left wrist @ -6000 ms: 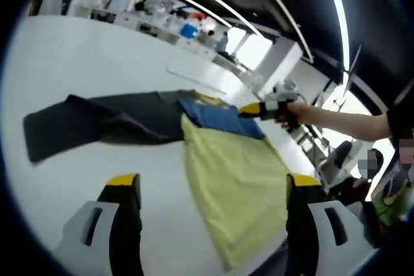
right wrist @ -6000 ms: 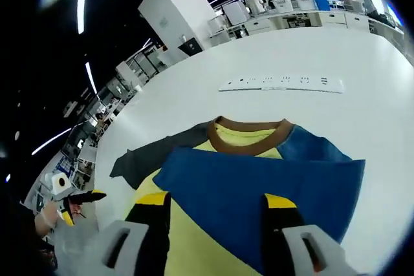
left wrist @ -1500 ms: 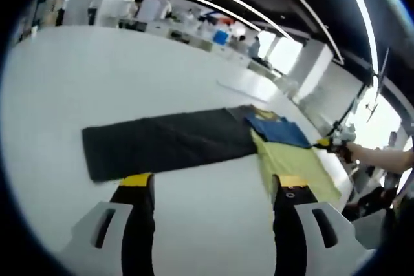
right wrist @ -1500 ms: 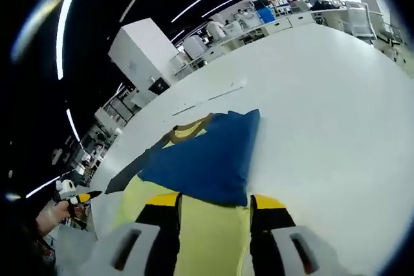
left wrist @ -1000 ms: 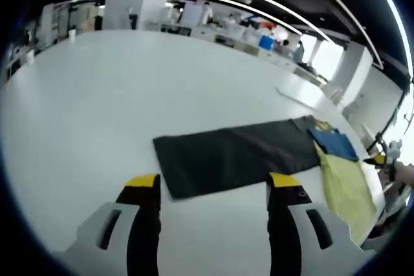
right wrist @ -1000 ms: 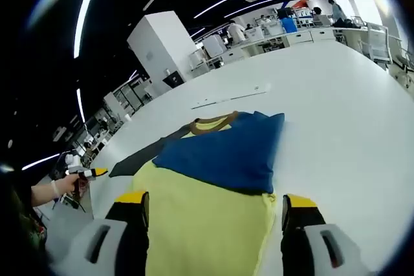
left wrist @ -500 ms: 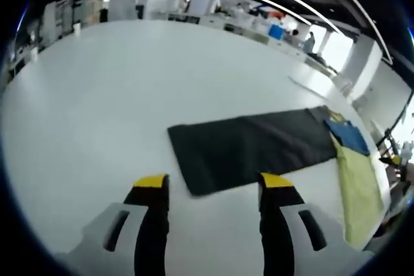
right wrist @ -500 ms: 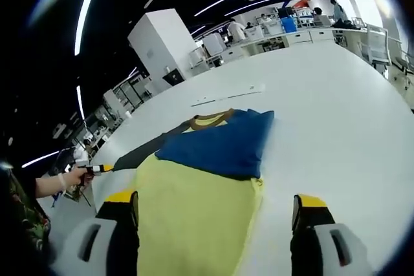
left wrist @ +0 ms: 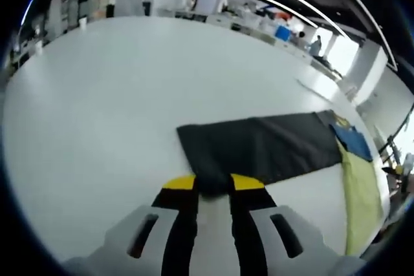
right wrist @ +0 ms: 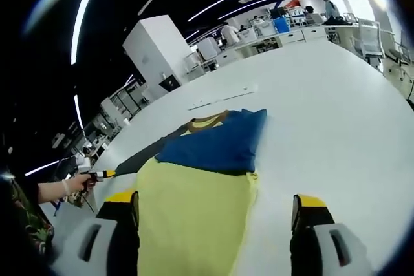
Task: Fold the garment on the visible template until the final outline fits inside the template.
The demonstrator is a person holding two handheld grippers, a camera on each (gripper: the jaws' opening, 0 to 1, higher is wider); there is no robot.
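- A yellow shirt (right wrist: 194,214) with blue sleeves and a brown collar lies flat on a white tabletop (left wrist: 97,95). One blue sleeve (right wrist: 217,147) is folded across the chest.
- A long dark strip of cloth (left wrist: 259,150) runs out sideways from the shirt's collar end. It may be the template or another part of the garment; the pictures do not settle which.
- In the left gripper view, the left gripper (left wrist: 212,185) sits at the strip's free end, the end farthest from the shirt. Its yellow-tipped fingers (left wrist: 180,183) are drawn close together with the dark corner between them, so they appear to be pinching that corner.
- From this grip the strip's long axis stretches away toward the shirt, whose yellow body (left wrist: 359,192) shows at the right edge of the left gripper view.
- In the right gripper view, the right gripper (right wrist: 217,208) hovers at the shirt's hem end, fingers (right wrist: 119,197) spread wide on either side of the yellow cloth and holding nothing.
- The same view shows the left gripper (right wrist: 97,174) far off to the left, in a person's hand.
- Judgement: the left gripper is the nearer one to the strip's end, so any fold of it would travel along its length toward the shirt.
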